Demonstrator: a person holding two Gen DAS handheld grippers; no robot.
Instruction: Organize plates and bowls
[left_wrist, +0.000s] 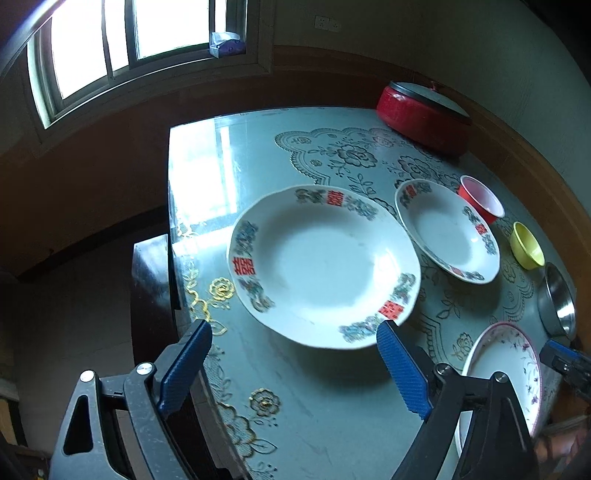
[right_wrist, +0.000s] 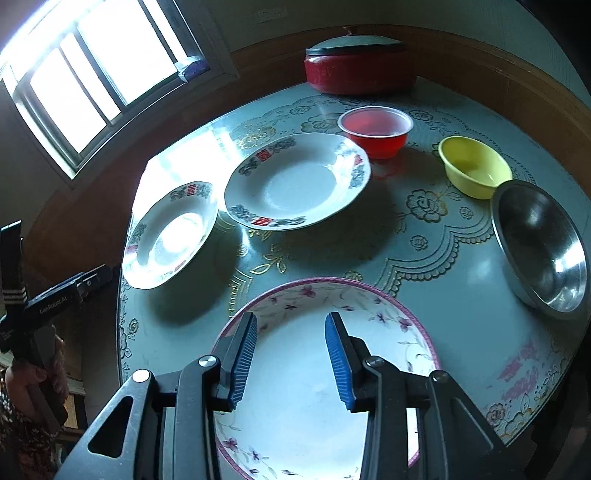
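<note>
Left wrist view puts the left gripper (left_wrist: 293, 326) at the near left edge of the table (left_wrist: 332, 398), its blue fingers spread wide and pinching nothing. Just beyond the fingertips lies a white plate (left_wrist: 325, 266) with red double-happiness characters and blue-green flowers on its rim; whether the right fingertip touches that rim cannot be told. A second plate of the same pattern (left_wrist: 447, 230) lies further right, with a red bowl (left_wrist: 480, 199) just behind it, then a yellow bowl (left_wrist: 527, 245) and a steel bowl (left_wrist: 557, 304) toward the right edge. A red lidded pot (left_wrist: 424, 114) stands at the far side, and a purple tissue box (left_wrist: 225, 44) on the windowsill.

Right wrist view alone shows the right gripper (right_wrist: 291, 319) whole: its fingers are parted over the inside of a pink-rimmed floral plate (right_wrist: 388, 314) at the near edge, clasping nothing. The left view catches only part of that plate beside its own right finger. The right view also shows faint pink marks on the tablecloth at near right, and the body of the left gripper at far left, with white lettering that seems to read "GenRobot.AI".
</note>
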